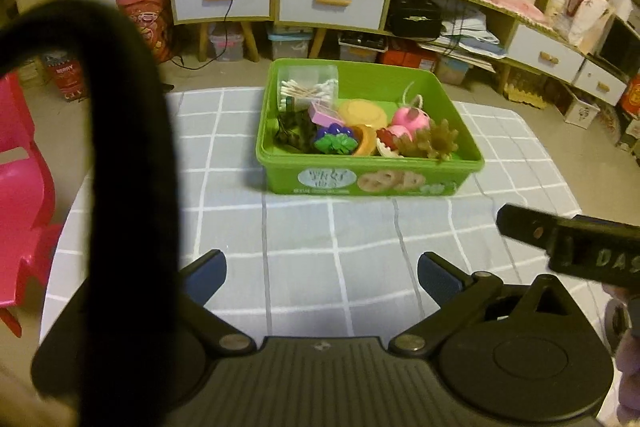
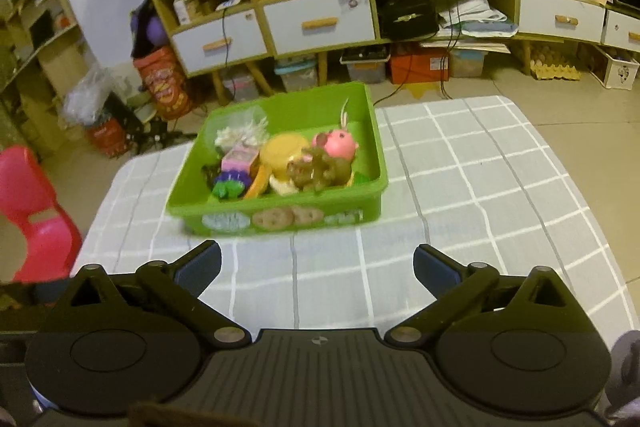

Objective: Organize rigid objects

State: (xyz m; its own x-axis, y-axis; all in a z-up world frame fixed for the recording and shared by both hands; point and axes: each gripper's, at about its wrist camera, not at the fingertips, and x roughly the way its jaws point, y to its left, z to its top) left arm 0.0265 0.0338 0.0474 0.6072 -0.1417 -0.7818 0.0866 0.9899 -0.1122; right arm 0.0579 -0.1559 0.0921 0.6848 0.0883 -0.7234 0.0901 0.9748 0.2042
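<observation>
A green plastic box [image 1: 372, 179] [image 2: 280, 215] stands on the grey checked tablecloth [image 1: 340, 251] [image 2: 460, 187]. Inside it lie a clear tub of cotton swabs [image 1: 308, 89], a yellow lid [image 1: 362, 113] [image 2: 284, 151], a pink toy pig [image 1: 410, 117] [image 2: 338, 143], a purple and green toy [image 1: 336, 139] [image 2: 232, 183], a pink box [image 2: 240, 159] and a brown spiky toy [image 1: 436, 143] [image 2: 316, 169]. My left gripper [image 1: 322, 275] is open over bare cloth, short of the box. My right gripper [image 2: 318, 267] is open too, nothing between its fingers.
A black strap [image 1: 120, 147] hangs across the left of the left wrist view. The other gripper's black body [image 1: 572, 243] juts in at the right. A red plastic chair [image 1: 24, 187] [image 2: 36, 211] stands left of the table. Cabinets and storage bins [image 2: 320, 23] line the far wall.
</observation>
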